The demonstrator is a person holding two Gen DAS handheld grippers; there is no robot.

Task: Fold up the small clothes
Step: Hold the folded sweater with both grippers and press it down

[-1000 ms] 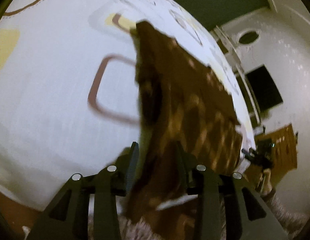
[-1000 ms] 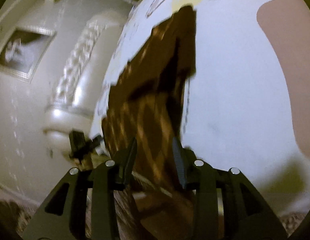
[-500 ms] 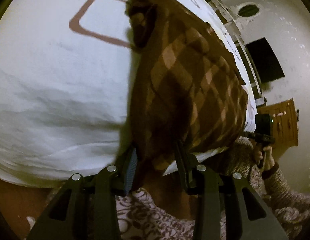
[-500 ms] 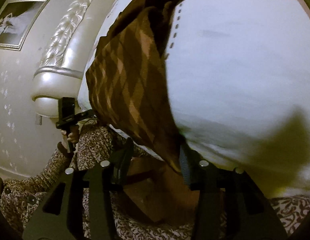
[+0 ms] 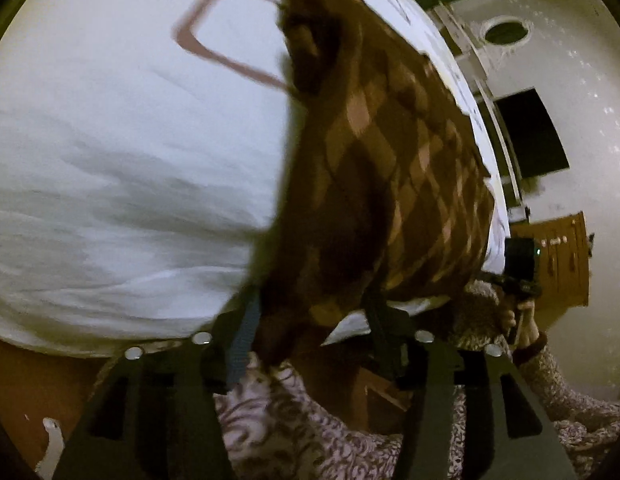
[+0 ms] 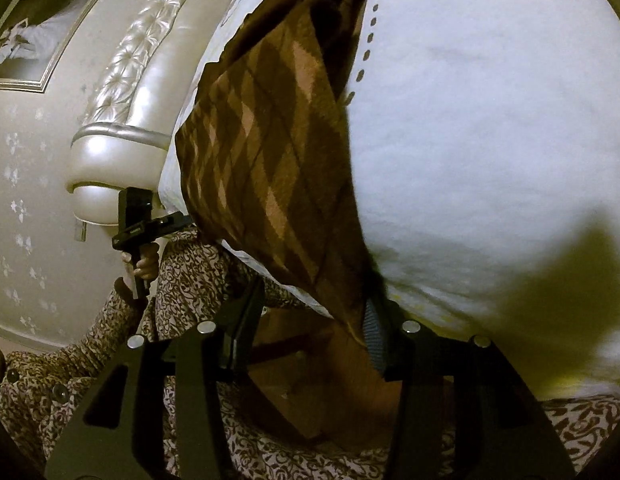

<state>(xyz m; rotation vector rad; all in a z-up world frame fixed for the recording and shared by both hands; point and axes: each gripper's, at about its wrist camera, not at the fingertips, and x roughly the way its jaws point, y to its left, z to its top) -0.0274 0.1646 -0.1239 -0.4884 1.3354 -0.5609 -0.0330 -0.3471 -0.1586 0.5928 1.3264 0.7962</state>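
1. The garment (image 5: pixel 390 168) lies on the bed (image 5: pixel 130 160), its near edge overhanging.
2. Left gripper (image 5: pixel 310 332) has just been opening; the hem sits loose between its jaws.
3. Right gripper (image 6: pixel 310 320) stands apart too, so both should back straight out without dragging the cloth.

Brown argyle-knit garment (image 5: pixel 374 184) – spread flat on white bed, near edge overhanging

A brown diamond-patterned knitted garment (image 6: pixel 278 152) runs from top centre down the white bedsheet (image 6: pixel 490 140) to the right gripper (image 6: pixel 310 328), whose spread jaws have just been opening.
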